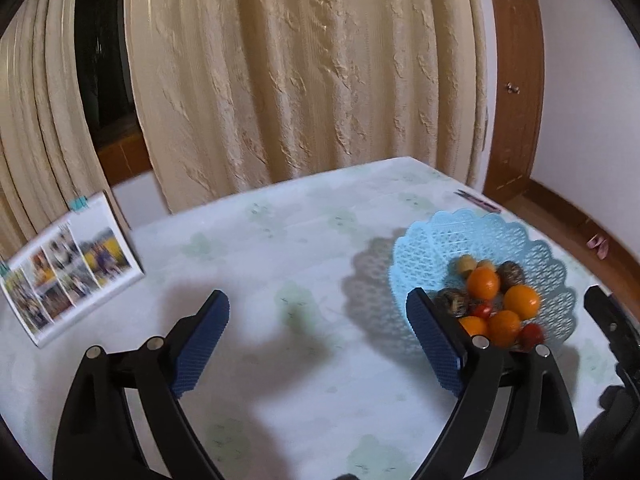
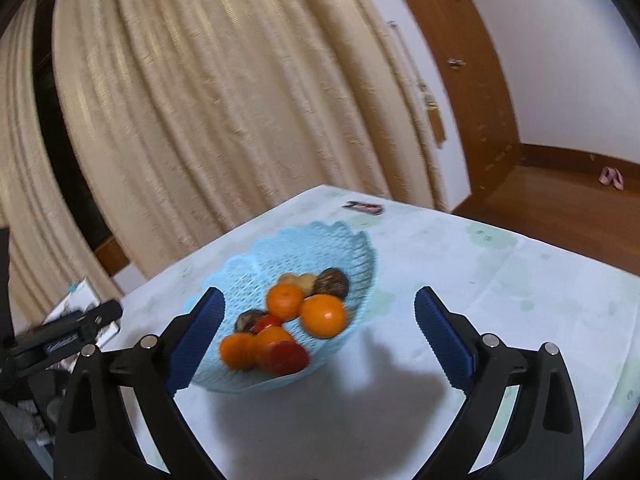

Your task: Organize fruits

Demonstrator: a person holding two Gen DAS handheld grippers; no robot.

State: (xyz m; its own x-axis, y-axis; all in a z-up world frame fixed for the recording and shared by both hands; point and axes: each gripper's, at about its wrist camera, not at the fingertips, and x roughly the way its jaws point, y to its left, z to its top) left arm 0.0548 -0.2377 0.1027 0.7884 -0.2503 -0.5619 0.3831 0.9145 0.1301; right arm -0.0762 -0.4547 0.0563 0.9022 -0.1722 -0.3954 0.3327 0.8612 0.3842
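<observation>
Both tongs are wide apart and hold nothing. The left gripper [image 1: 318,326] hangs over bare table [image 1: 280,392]. The right gripper [image 2: 320,320] faces the blue basket [image 2: 320,240], near the table's far right corner. The fruits [image 2: 286,320] all sit inside it, so I think tidying is nearly done. Only the left view shows the photo card [image 1: 68,268] by the left edge clearly.

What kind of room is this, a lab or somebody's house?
Most likely a home: long cream curtains behind a table with a flowery cloth, a photo calendar propped on it, and a basket of fruit.
</observation>
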